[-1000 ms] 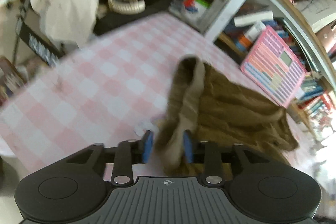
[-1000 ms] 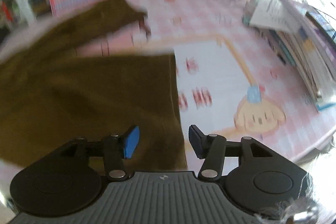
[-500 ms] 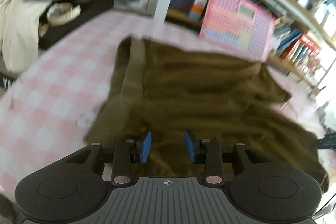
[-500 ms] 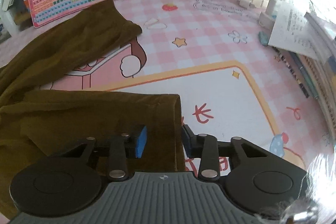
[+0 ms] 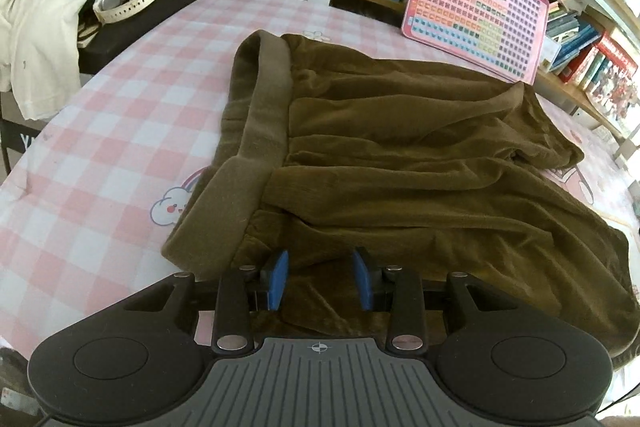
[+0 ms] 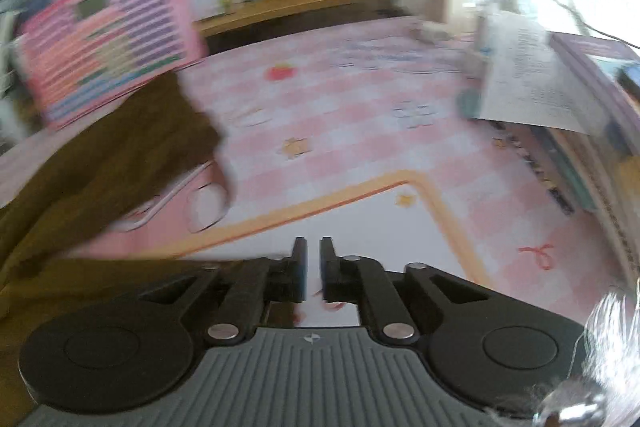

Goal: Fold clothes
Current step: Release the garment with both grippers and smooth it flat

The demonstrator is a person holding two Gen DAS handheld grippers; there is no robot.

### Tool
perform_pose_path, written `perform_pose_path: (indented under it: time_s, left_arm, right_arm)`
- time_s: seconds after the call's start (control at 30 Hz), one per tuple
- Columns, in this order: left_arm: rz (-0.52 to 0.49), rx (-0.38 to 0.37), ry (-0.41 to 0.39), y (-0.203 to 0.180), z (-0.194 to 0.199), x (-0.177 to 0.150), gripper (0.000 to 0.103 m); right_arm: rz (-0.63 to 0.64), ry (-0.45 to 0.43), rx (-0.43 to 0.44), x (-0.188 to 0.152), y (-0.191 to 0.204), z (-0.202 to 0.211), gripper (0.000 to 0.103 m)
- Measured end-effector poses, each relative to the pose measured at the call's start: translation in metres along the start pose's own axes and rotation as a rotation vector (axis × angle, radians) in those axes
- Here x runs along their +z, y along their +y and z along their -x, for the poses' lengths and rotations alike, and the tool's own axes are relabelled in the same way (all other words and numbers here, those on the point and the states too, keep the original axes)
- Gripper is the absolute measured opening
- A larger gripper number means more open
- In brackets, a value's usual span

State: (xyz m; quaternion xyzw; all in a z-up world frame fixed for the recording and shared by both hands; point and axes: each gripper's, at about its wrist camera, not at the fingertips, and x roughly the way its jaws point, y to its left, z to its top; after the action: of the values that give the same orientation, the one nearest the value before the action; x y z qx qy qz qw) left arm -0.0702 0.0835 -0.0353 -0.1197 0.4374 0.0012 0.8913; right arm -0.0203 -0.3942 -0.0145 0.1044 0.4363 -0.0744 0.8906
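- Pink checked cloth (image 5: pixel 120 131) is spread over the table, with bookshelves far behind.
- Nearest, the left gripper (image 5: pixel 320 279) is held with fingers wide apart above the brown shorts (image 5: pixel 400 155); nothing is gripped.
- The right gripper (image 6: pixel 313 267) is almost closed on nothing, blurred.
- The shorts are laid flat in the middle, waistband (image 5: pixel 256 131) left. No fold can be seen; the folding looks still to be done.
- Far right, a pink toy board (image 5: pixel 476 7) is leaned.
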Motion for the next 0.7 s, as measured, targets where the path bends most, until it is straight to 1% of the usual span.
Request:
perform_pose_path:
  time_s: [0.03,0.1,0.13,0.17,0.2,0.23,0.27,0.33,0.37,0.4,0.43,0.53,0.57,0.6,0.63,0.67,0.7]
  left_arm:
    - [0.002,0.000,-0.002,-0.001,0.001,0.001,0.036]
    - [-0.001,-0.004,-0.017,-0.002,0.003,0.003,0.036]
    - [-0.003,-0.003,-0.024,-0.002,0.004,0.004,0.036]
    - [-0.003,0.001,-0.026,-0.001,0.004,0.005,0.036]
    - [-0.002,0.006,-0.026,-0.001,0.004,0.005,0.036]
    - [0.002,0.014,-0.022,0.001,0.003,0.005,0.036]
    - [0.010,0.021,-0.016,0.003,0.002,0.004,0.036]
    - [0.033,0.015,-0.014,0.008,0.001,0.000,0.036]
    - [0.042,0.009,-0.018,0.010,0.003,-0.001,0.036]
    - [0.047,0.007,-0.017,0.011,0.004,-0.003,0.036]
    - [0.047,0.007,-0.016,0.011,0.004,-0.003,0.036]
    - [0.046,-0.002,-0.007,0.010,0.005,-0.003,0.036]
    - [0.045,-0.002,-0.005,0.010,0.004,-0.003,0.036]
    - [0.038,0.004,-0.005,0.008,0.004,-0.002,0.036]
    - [0.034,0.006,-0.003,0.008,0.003,-0.002,0.036]
    - [0.032,0.005,-0.001,0.008,0.003,-0.001,0.036]
    - [0.031,0.003,-0.002,0.008,0.004,-0.001,0.036]
  right_arm:
    - [0.034,0.014,-0.011,-0.005,0.006,0.001,0.029]
    - [0.065,0.041,-0.035,-0.015,0.014,-0.005,0.033]
    - [0.063,0.050,-0.037,-0.018,0.016,-0.009,0.041]
    - [0.056,0.059,-0.034,-0.021,0.018,-0.013,0.042]
    - [0.056,0.069,-0.033,-0.022,0.019,-0.017,0.041]
    - [0.060,0.081,-0.033,-0.023,0.020,-0.021,0.038]
    - [0.066,0.087,-0.025,-0.023,0.021,-0.023,0.025]
    - [0.080,0.096,-0.003,-0.021,0.022,-0.026,0.016]
    - [0.087,0.100,0.008,-0.021,0.023,-0.027,0.008]
    - [0.094,0.104,0.019,-0.020,0.024,-0.029,0.007]
    - [0.112,0.076,0.007,-0.020,0.027,-0.027,0.007]
    - [0.178,-0.051,-0.059,-0.019,0.039,-0.021,0.007]
    - [0.184,-0.049,-0.073,-0.018,0.041,-0.024,0.007]
    - [0.180,-0.013,-0.078,-0.017,0.042,-0.032,0.008]
    - [0.173,0.024,-0.086,-0.016,0.041,-0.038,0.012]
    - [0.168,0.022,-0.100,-0.015,0.040,-0.037,0.020]
    - [0.163,0.006,-0.116,-0.014,0.038,-0.033,0.023]
